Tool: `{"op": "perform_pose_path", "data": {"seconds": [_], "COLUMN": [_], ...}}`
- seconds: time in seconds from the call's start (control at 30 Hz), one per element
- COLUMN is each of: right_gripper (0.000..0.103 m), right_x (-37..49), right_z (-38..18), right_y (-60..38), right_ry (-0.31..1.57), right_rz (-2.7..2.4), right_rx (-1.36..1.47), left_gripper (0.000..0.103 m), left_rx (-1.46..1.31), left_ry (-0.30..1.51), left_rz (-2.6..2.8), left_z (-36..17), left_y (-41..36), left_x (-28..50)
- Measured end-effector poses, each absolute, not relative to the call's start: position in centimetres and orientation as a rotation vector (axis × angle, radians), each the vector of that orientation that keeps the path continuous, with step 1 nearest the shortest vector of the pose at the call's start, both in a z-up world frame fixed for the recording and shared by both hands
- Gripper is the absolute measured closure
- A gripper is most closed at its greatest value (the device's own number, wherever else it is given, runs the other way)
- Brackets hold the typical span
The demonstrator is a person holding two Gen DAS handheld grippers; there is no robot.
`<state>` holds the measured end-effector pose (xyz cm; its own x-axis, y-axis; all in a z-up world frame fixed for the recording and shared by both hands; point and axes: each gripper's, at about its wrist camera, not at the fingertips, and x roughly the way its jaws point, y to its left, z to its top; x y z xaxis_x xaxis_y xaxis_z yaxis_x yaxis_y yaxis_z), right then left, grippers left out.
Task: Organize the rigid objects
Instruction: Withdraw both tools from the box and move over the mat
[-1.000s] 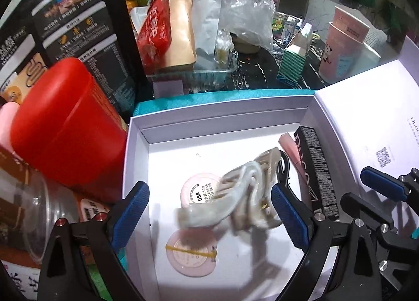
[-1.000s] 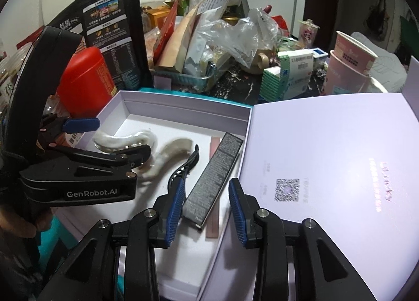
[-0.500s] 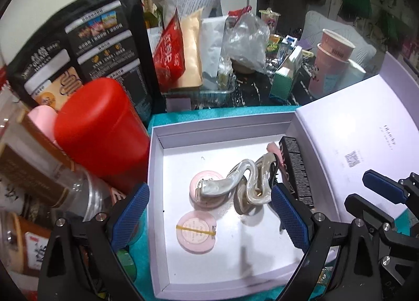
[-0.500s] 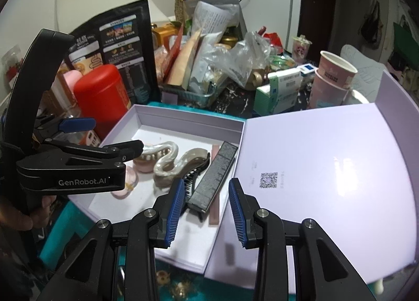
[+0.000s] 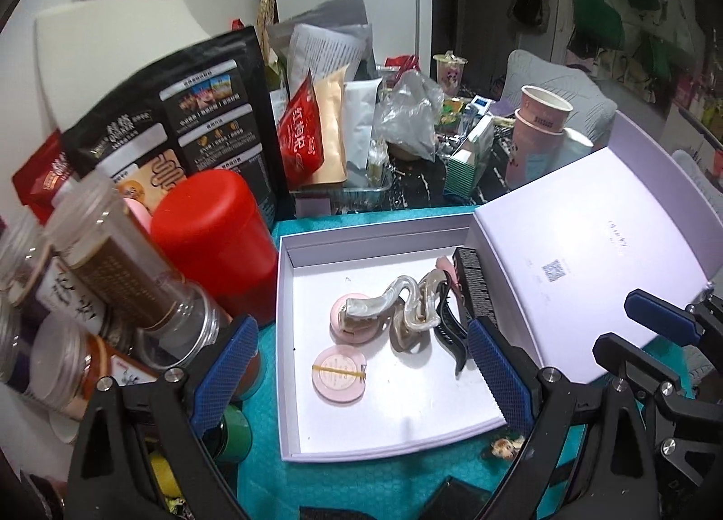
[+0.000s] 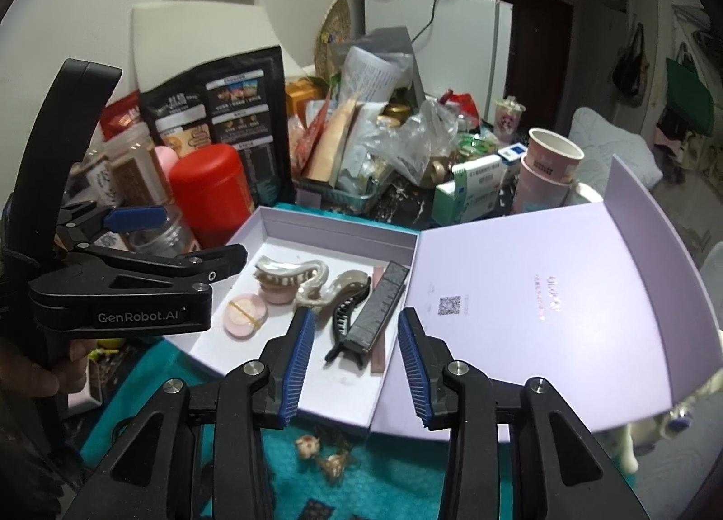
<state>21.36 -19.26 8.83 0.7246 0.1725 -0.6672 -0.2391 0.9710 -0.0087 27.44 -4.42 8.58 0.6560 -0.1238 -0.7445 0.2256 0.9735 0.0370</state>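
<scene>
An open white box [image 5: 289, 339] [image 6: 339, 226] on teal cloth holds two pearly hair clips [image 5: 406, 307] [image 6: 289, 271], a black claw clip [image 5: 452, 334] [image 6: 345, 316], a narrow black carton [image 5: 474, 280] [image 6: 379, 307], a pink stick [image 6: 378, 355] and two round pink compacts [image 5: 339, 377] [image 6: 246, 316]. One pearly clip rests on the farther compact. My left gripper [image 5: 361, 325] [image 6: 199, 235] hangs wide open above the box, holding nothing. My right gripper [image 6: 357, 314] [image 5: 632, 330] hovers over the box's near right corner with its jaws opening and nothing between them.
The box's lid [image 5: 587, 257] [image 6: 542, 294] lies open to the right. A red canister [image 5: 212, 239], glass jars [image 5: 126, 276] and a black bag [image 5: 199, 122] crowd the left. Stacked paper cups [image 5: 540, 131] and packets fill the back. Small trinkets [image 6: 325, 452] lie on the cloth in front.
Both grippers have drawn back and up from the box. The pearly clip, blurred between the left fingers a second ago, now lies still in the box. The right jaws have widened a little.
</scene>
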Motion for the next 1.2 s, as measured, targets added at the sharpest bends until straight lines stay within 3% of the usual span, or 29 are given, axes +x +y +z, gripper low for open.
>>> {"op": "perform_pose_path", "data": {"seconds": [0.3, 0.73, 1.2], "right_gripper": [0.061, 0.040, 0.039], "right_x": [17.5, 12.2, 8.6], "right_z": [10.3, 10.5, 7.6], "right_y": [-19.0, -19.2, -19.2], "right_ry": [0.681, 0.656, 0.703], "right_rz": [0.230, 0.237, 0.235], "right_rx": [-0.093, -0.073, -0.029], "left_gripper": [0.007, 0.007, 0.007], "left_rx": [0.117, 0.090, 0.066], "left_ry": [0.785, 0.755, 0.795], "left_rz": [-0.223, -0.215, -0.295], "left_z": [10.6, 11.2, 7.7], "left_y": [-3.8, -3.0, -2.9], "left_x": [23.6, 18.8, 15.1]}}
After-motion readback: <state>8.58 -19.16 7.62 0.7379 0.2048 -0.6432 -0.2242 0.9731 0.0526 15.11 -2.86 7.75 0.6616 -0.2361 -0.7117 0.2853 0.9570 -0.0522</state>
